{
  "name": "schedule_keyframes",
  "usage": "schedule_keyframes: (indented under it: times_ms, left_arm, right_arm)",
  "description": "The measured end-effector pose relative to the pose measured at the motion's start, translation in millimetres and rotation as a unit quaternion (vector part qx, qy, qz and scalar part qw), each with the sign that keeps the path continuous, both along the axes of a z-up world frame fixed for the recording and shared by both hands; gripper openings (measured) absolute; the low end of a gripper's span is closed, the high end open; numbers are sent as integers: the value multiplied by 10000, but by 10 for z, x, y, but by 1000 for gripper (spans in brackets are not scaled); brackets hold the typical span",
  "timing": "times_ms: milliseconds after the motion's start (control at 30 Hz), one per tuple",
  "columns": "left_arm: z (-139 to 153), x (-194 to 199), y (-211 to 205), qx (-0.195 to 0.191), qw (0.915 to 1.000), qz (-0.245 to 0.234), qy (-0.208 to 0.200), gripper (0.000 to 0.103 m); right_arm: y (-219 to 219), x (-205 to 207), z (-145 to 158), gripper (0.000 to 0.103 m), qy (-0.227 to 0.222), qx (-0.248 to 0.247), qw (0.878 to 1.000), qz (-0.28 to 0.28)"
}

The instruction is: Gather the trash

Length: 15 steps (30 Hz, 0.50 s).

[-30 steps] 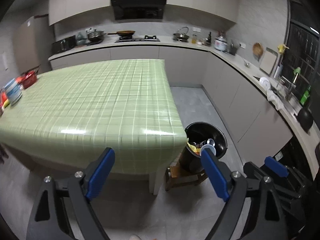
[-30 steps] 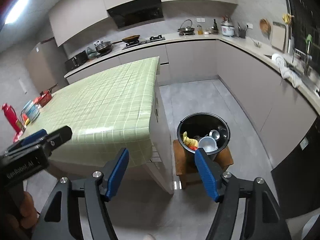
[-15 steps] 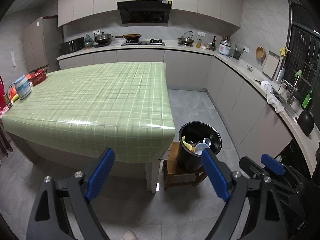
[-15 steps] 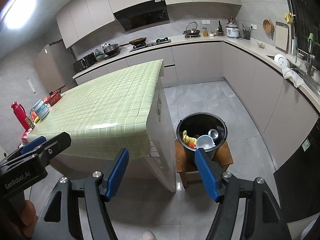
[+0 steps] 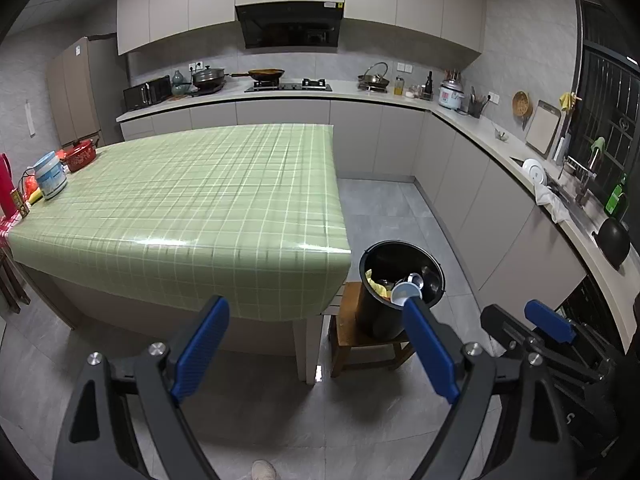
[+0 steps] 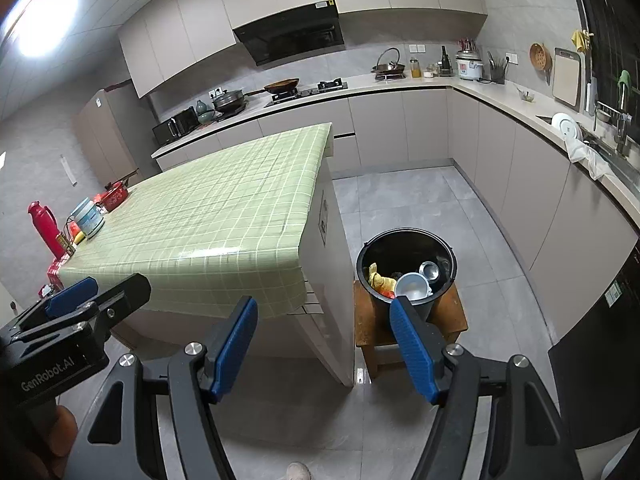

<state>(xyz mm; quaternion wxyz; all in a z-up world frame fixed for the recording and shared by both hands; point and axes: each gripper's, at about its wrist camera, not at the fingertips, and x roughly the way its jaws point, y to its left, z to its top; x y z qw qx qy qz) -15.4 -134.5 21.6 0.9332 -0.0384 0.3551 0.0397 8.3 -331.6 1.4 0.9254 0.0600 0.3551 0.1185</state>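
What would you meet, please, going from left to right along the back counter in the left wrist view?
Microwave → lidded pot → wok → gas hob → kettle → oil bottle → rice cooker.

Both wrist views downward, table (image 5: 192, 200) shared

A bin (image 5: 400, 280) is sitting on a stool (image 5: 352, 344) just right of the table (image 5: 192, 208), with cups and wrappers lying inside it.
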Motion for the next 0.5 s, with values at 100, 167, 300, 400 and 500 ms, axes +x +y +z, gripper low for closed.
schedule_keyframes:
  times_ms: [100,167,300,400,500]
  left_arm:
    - [10,-27,5,70,10000,14,-21,90]
    - [11,-44,8,70,10000,29,-17,90]
    - [28,-67,43,69,10000,42,-13,90]
    - [42,-77,60,83,9999,50,-32,90]
    - [36,-82,76,75,10000,56,-18,90]
  right_arm:
    - [-1,7,6,71,1,-2,10000,1]
    - [7,6,8,71,15,4,10000,18]
    - [39,-23,21,71,-9,-11,10000,39]
    - [51,-24,26,71,-22,-23,10000,38]
    - [60,-24,22,71,0,-26,10000,37]
